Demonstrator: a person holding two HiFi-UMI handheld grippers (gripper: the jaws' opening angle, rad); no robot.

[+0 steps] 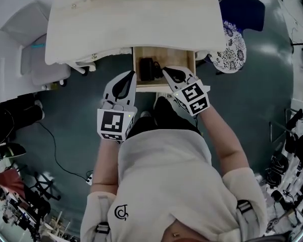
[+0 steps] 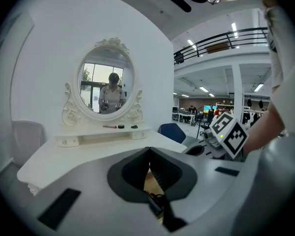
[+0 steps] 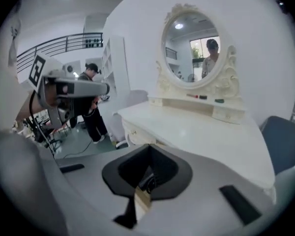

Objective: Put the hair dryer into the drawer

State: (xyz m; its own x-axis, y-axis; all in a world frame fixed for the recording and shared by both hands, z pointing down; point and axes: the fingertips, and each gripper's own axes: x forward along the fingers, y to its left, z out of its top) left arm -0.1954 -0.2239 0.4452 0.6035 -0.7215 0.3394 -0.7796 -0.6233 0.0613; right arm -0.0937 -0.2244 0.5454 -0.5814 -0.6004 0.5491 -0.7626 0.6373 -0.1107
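The black hair dryer (image 1: pixel 149 68) lies inside the open wooden drawer (image 1: pixel 138 79) under the white dressing table (image 1: pixel 126 24). My left gripper (image 1: pixel 133 73) hovers at the drawer's left front corner, shut, with nothing between its jaws. My right gripper (image 1: pixel 164 70) hangs over the drawer's right side, just beside the dryer, also shut and empty. In the left gripper view the closed jaws (image 2: pixel 149 150) frame a sliver of drawer wood and black cord (image 2: pixel 156 200). In the right gripper view the closed jaws (image 3: pixel 148 146) frame a dark part of the dryer (image 3: pixel 147 182) and the drawer's edge.
A blue chair (image 1: pixel 242 6) and a patterned round stool (image 1: pixel 231 49) stand right of the table. A pale armchair (image 1: pixel 25 54) sits at its left. An oval mirror (image 2: pixel 105 85) rises at the back of the tabletop. Cables run across the floor (image 1: pixel 55 145) at left.
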